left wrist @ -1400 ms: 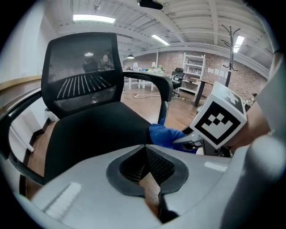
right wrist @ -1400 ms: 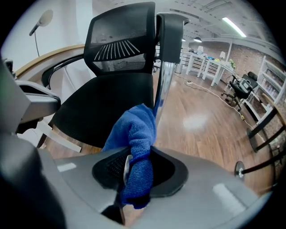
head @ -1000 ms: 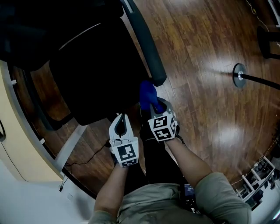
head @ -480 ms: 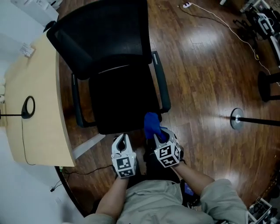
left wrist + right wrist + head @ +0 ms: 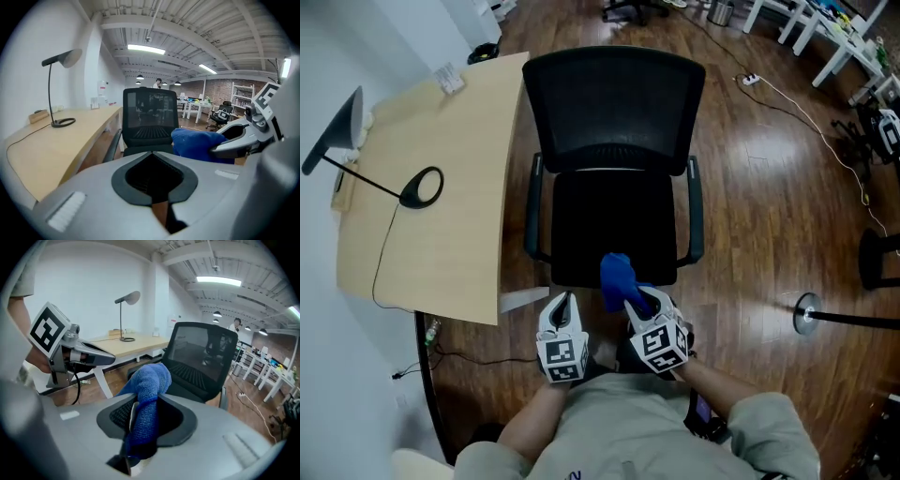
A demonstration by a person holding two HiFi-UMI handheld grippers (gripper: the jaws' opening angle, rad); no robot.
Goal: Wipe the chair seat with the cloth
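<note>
Blue cloth [image 5: 617,277] gripped in the right tongs [image 5: 629,301], held just in front of the chair [image 5: 614,103].

Its long axis runs along the tongs toward the backrest: a narrow strip is pinched between the jaws, and the bunched end bulges past the tips, overlapping the front edge of the black seat [image 5: 614,220] in the head view. Left tongs [image 5: 562,300] are clenched on nothing, just beside the right. Both cubes carry black-and-white square markers. A lamp [image 5: 420,186] stands on the wooden counter [image 5: 441,253] left of the chair.
</note>
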